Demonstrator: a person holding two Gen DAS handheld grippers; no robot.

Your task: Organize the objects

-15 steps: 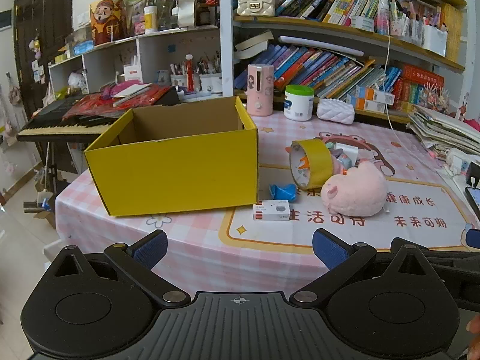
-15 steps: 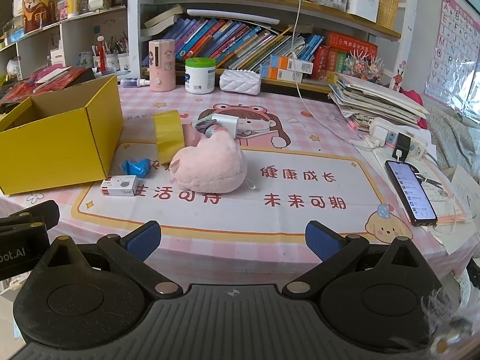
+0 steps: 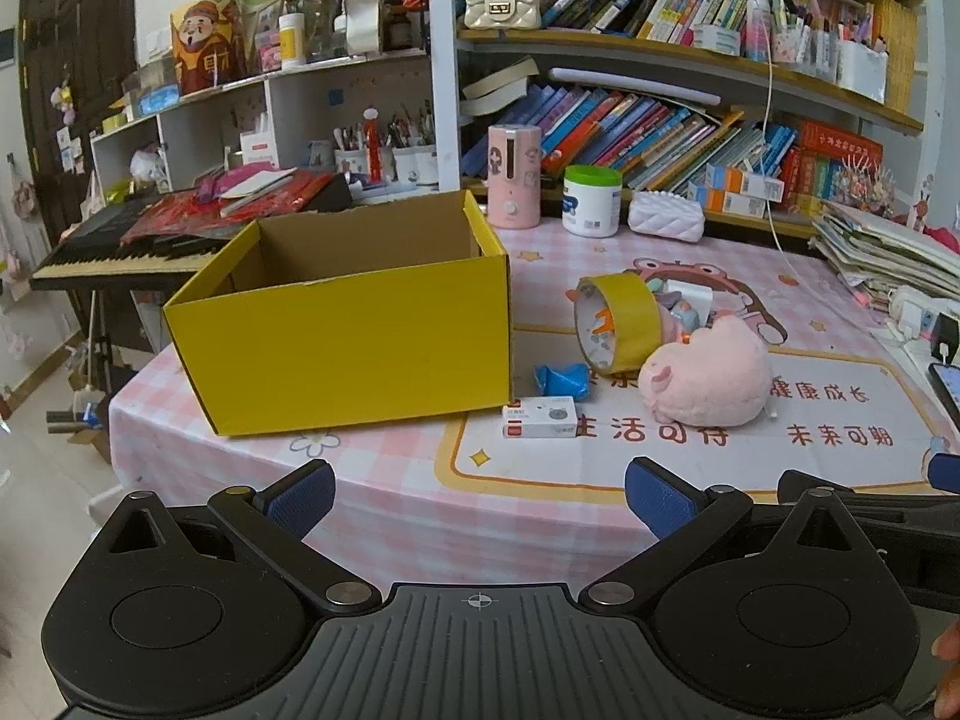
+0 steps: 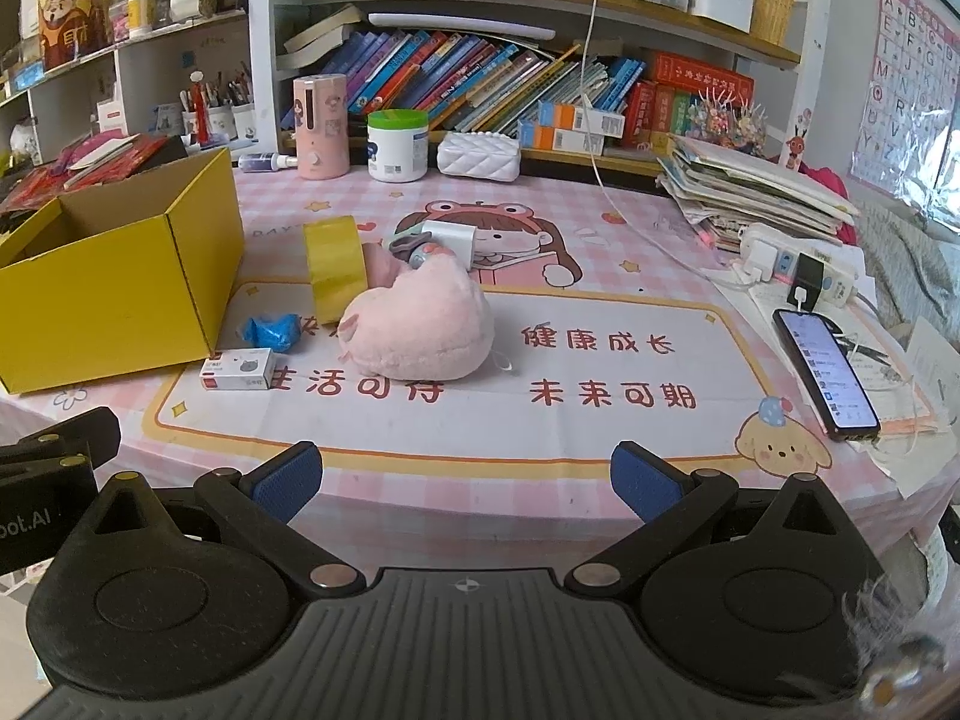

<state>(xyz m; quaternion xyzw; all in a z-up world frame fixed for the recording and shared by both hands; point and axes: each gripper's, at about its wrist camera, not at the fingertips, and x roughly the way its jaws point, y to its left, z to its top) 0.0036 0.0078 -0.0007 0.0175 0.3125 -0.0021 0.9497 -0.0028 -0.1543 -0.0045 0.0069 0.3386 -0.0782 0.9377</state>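
An open yellow cardboard box (image 3: 354, 342) (image 4: 114, 294) stands on the left of the pink table; its inside shows only bare cardboard. Right of it lie a yellow tape roll (image 3: 618, 321) (image 4: 333, 267), a pink plush toy (image 3: 705, 381) (image 4: 420, 330), a crumpled blue item (image 3: 561, 381) (image 4: 270, 330), a small white box (image 3: 540, 420) (image 4: 237, 369) and small items behind the plush (image 4: 444, 240). My left gripper (image 3: 480, 489) is open and empty at the near table edge. My right gripper (image 4: 465, 480) is open and empty, in front of the plush.
At the back stand a pink cylinder (image 4: 321, 126), a green-lidded white jar (image 4: 397, 144) and a white quilted pouch (image 4: 477, 156) below bookshelves. A phone (image 4: 825, 375), power strip and paper stack (image 4: 756, 192) lie on the right. A keyboard (image 3: 126, 240) sits left of the table.
Both grippers have moved slightly; the scene looks almost the same. Nothing on the table has moved.
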